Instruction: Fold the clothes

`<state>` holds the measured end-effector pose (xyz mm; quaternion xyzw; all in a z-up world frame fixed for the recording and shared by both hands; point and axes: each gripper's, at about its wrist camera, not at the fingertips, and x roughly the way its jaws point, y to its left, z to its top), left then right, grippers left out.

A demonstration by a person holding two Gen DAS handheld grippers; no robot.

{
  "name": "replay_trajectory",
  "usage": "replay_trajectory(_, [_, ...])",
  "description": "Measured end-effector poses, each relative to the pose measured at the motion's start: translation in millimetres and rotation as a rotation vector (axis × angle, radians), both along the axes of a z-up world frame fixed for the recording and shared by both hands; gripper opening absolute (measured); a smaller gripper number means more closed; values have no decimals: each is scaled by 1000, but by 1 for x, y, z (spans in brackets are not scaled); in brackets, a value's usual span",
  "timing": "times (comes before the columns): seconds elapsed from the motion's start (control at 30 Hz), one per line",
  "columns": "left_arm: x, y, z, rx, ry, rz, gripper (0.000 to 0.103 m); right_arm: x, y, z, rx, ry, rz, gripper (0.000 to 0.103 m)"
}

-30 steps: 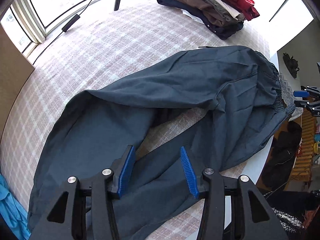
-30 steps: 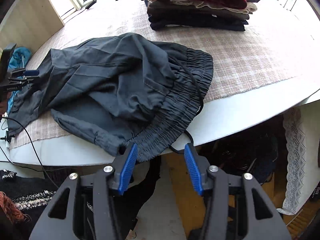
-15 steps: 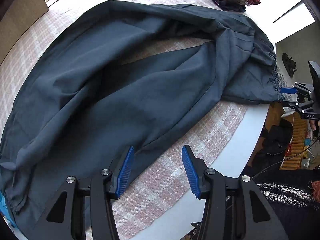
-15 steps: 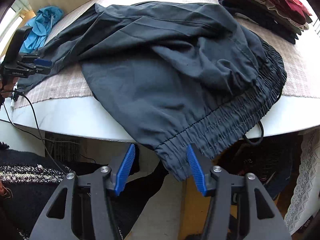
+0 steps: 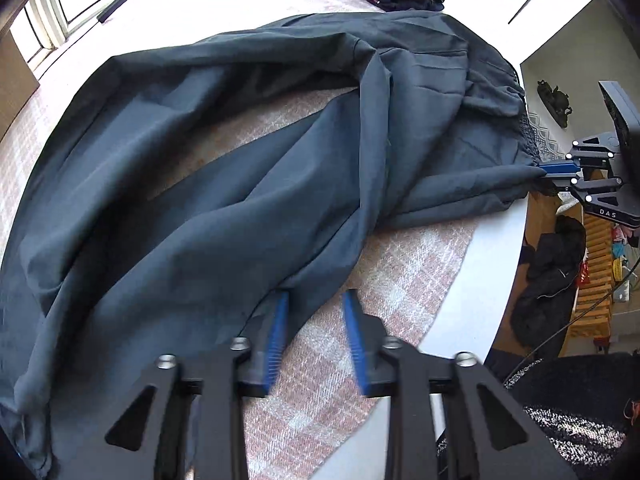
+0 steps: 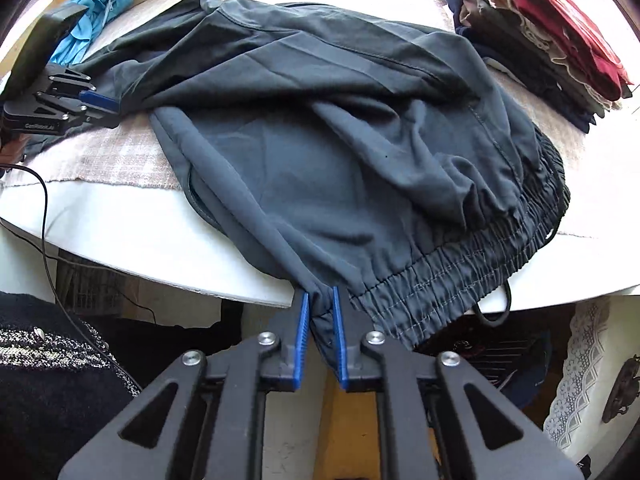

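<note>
Right wrist view: right hand-held gripper (image 6: 319,308) clamped on trousers (image 6: 340,152) waistband corner, left hand-held gripper (image 5: 316,312) blurred, jaws apart.

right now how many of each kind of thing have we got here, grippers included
dark grey trousers: 1
stack of folded clothes: 1
blue garment: 1
grippers: 2, the left gripper and the right gripper
total: 5
</note>
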<state>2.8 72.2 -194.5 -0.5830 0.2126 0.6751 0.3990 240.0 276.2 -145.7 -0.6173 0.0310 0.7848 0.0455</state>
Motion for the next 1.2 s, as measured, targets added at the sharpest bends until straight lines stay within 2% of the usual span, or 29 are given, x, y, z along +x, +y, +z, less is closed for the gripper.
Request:
replay_trajectory(0.13, [-16,-5,20,13,48,27,0,7,4,28,38,42,-15,9])
replay_trajectory(0.2, [-29,-18,42,18,107,56,0,14,11,43,57,63,-41,9])
replay_trajectory(0.33, [-79,-46,73,20,170,149,0,34,25,62,83,74,-121,8])
replay_trajectory(0.4, [-99,-48,71,-28,198,169,0,45,41,61,85,50,-167,8])
replay_trajectory(0.5, [-103,-48,58,-88,202,165,1,55,60,56,50,45,-232,8])
replay_trajectory(0.57, [-88,-46,59,-57,187,125,2,55,58,52,49,53,-220,8])
replay_trajectory(0.7, [-38,-23,55,22,130,-14,30,52,55,57,47,82,-206,8])
replay_trajectory(0.8, [-1,-5,48,64,49,-113,30,43,64,71,39,129,-219,8])
replay_trajectory(0.97, [37,27,34,78,20,-217,33,17,84,102,27,219,-218,8])
replay_trajectory(1.1, [50,47,20,21,107,-272,35,-8,88,130,81,263,-160,8])
replay_trajectory(1.2, [45,42,20,16,126,-237,35,-13,86,145,103,285,-131,8])
